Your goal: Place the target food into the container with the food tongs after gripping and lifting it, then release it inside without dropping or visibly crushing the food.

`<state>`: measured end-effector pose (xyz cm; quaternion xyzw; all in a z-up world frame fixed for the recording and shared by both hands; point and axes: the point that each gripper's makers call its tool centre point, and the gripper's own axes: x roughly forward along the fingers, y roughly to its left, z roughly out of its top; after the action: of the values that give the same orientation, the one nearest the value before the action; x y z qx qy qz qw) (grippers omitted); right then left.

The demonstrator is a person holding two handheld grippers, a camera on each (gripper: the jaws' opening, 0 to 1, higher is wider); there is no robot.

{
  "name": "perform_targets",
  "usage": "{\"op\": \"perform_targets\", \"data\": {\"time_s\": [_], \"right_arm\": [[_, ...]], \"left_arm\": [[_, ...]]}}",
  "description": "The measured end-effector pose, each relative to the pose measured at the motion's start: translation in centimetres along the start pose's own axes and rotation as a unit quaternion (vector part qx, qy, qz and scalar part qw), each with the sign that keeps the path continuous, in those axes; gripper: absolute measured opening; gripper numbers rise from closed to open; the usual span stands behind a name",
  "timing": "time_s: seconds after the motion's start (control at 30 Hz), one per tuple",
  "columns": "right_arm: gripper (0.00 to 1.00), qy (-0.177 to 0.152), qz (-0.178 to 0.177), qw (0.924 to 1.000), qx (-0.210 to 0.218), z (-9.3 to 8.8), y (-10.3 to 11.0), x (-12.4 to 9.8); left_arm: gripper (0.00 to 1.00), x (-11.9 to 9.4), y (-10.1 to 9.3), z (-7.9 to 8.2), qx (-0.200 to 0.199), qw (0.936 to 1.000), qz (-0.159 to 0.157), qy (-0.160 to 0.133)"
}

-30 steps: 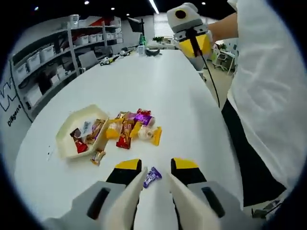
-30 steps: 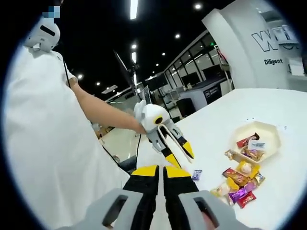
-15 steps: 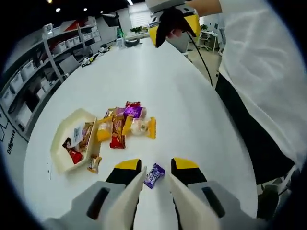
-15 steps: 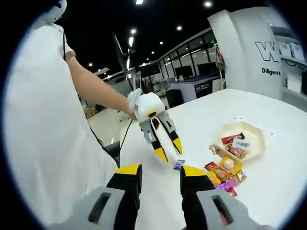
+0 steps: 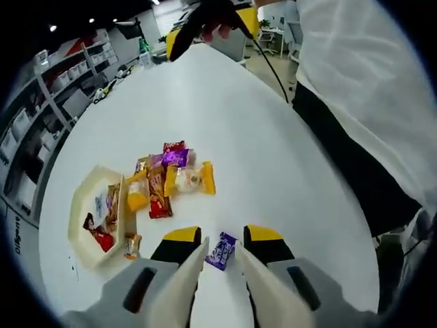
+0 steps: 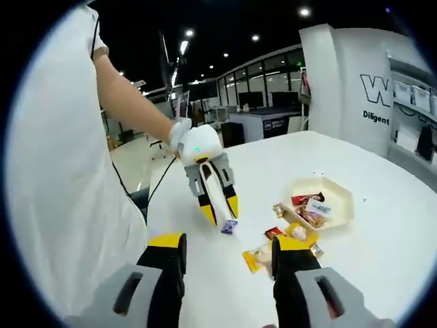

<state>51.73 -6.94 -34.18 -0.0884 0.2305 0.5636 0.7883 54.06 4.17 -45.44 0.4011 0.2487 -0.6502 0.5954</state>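
Purple foil marks the one candy (image 5: 220, 250) lying on the white table (image 5: 259, 143), set between the left gripper's (image 5: 222, 236) two yellow-tipped jaws. The jaws stand a little apart, close on either side of it; whether they touch it I cannot tell. Its long axis runs slantwise, one end pointing away toward the pile of snacks (image 5: 169, 179). One cream six-sided tray (image 5: 82, 208) sits beside that pile, holding a few wrapped packets. One small wrapped snack (image 5: 132, 244) lies just outside the tray. The right gripper (image 6: 229, 247) hangs above the table, jaws wide apart and holding nothing.
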Motion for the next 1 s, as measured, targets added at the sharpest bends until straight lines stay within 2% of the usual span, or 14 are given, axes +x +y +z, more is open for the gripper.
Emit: {"op": "perform_targets", "data": {"time_s": [0.5,0.8,1.0], "right_arm": [[0.52,0.010,-0.010,0.9999,-0.002,-0.8,-0.1,-0.6],[0.52,0.012,-0.011,0.9999,0.005,-1.0,-0.1,-0.9],[0.51,0.012,-0.013,0.9998,0.007,-1.1,-0.1,-1.1]], "left_arm": [[0.22,1.1,-0.4,-0.9,0.056,0.9971,-0.041,0.032],[0.21,1.4,-0.6,-1.7,0.076,0.9940,-0.063,0.048],[0.21,1.6,-0.6,-1.9,0.083,0.9928,-0.066,0.056]]}}
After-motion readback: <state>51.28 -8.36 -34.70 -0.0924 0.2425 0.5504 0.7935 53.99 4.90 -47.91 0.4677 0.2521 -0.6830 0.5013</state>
